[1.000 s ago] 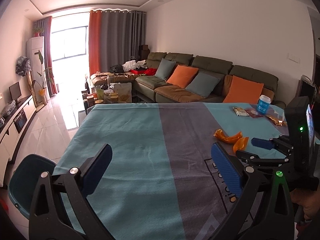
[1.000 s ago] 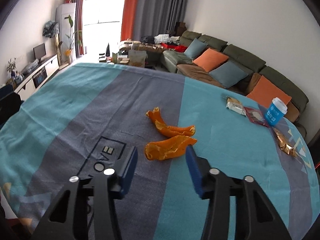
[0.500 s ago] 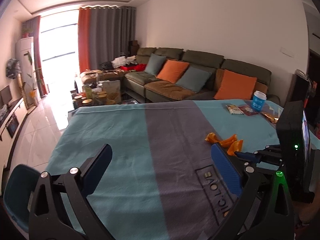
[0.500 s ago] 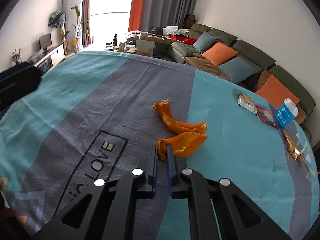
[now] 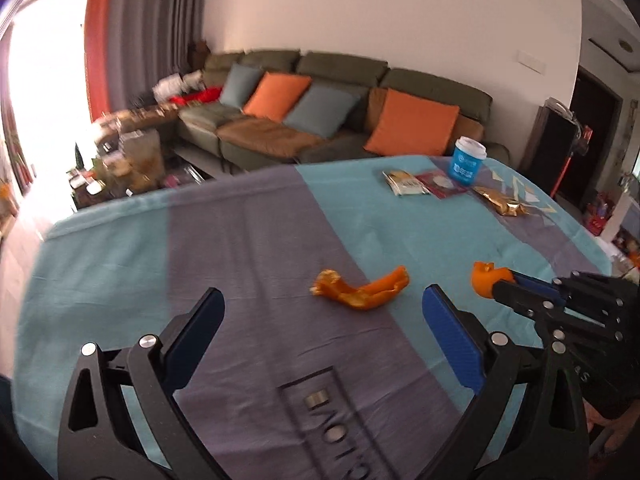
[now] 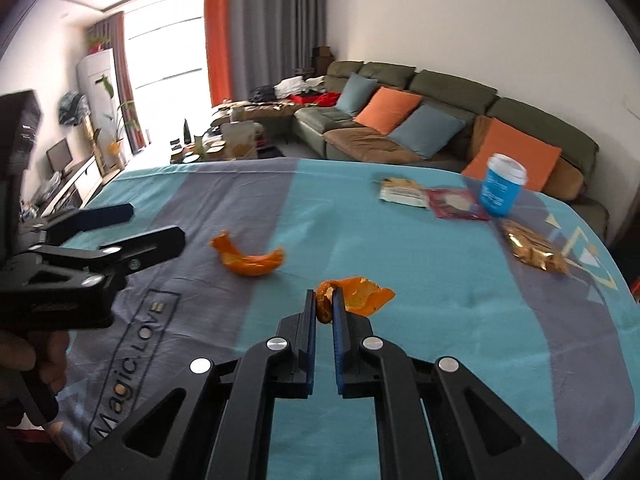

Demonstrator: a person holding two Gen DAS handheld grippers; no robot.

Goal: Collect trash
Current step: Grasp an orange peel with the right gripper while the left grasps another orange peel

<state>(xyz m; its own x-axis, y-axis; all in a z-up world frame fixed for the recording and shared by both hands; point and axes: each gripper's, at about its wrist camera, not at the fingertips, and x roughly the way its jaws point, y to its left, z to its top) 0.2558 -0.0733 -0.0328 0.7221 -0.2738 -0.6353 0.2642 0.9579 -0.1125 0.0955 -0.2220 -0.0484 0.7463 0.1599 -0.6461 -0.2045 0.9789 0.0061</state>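
Observation:
My right gripper (image 6: 324, 304) is shut on an orange peel piece (image 6: 360, 294) and holds it above the teal and grey tablecloth; it also shows at the right of the left wrist view (image 5: 486, 278). A second, curved orange peel (image 5: 360, 292) lies on the cloth between the two grippers, also in the right wrist view (image 6: 250, 260). My left gripper (image 5: 320, 320) is open and empty, just in front of that peel; it shows at the left of the right wrist view (image 6: 132, 220).
At the far right of the table stand a blue paper cup (image 6: 500, 190), a beige wrapper (image 6: 402, 192), a red packet (image 6: 456, 204) and a gold wrapper (image 6: 534, 250). A sofa (image 5: 340, 120) with cushions is behind the table.
My right gripper closed on the nearer peel and lifted it off the cloth. My left gripper moved right, towards the curved peel, still open.

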